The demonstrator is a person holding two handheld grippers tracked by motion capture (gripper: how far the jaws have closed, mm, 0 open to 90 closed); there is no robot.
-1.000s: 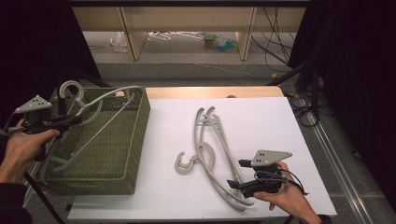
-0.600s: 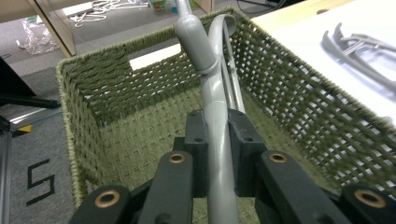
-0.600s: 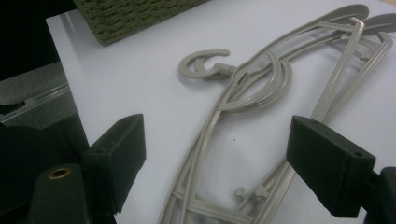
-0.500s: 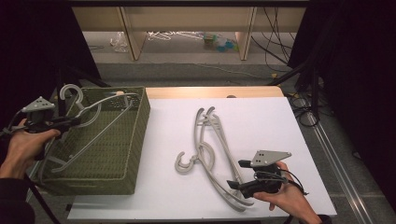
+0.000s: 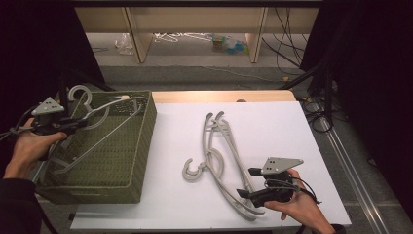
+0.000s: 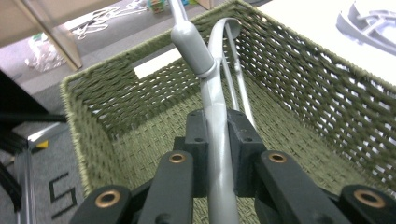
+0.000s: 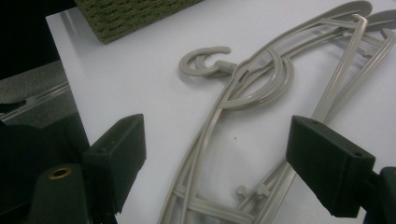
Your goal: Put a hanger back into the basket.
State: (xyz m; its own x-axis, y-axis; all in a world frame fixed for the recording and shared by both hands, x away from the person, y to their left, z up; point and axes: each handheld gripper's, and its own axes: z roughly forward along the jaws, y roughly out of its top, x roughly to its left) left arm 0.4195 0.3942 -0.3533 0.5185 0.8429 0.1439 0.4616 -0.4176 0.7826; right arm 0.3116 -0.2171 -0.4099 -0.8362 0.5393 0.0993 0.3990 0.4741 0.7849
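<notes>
Left gripper (image 5: 80, 123): seen at the far left of the high view, held in the person's left hand (image 5: 27, 151) above the basket; its jaws are clamped on the arm of a grey hanger.
Grey hanger (image 5: 104, 127): gripped near its neck, as seen in the left gripper view (image 6: 215, 140); it is tilted over the basket's opening, with its hook (image 5: 79, 92) past the far left corner and its long arm sloping down into the basket.
Basket (image 5: 139, 146): a green woven rectangular basket, placed at the left of the table, open at the top.
Table (image 5: 272, 131): a white surface, with a wooden strip along its far edge.
Beige hangers (image 5: 219, 156): at least 2 are stacked flat on the table, right of the basket and apart from it; their hooks (image 7: 205, 63) point left.
Right gripper (image 5: 246, 183): held in the person's right hand (image 5: 297, 204) at the near right of the table; its jaws are spread wide, 1 on each side of the near end of the beige hangers, with nothing pinched.
</notes>
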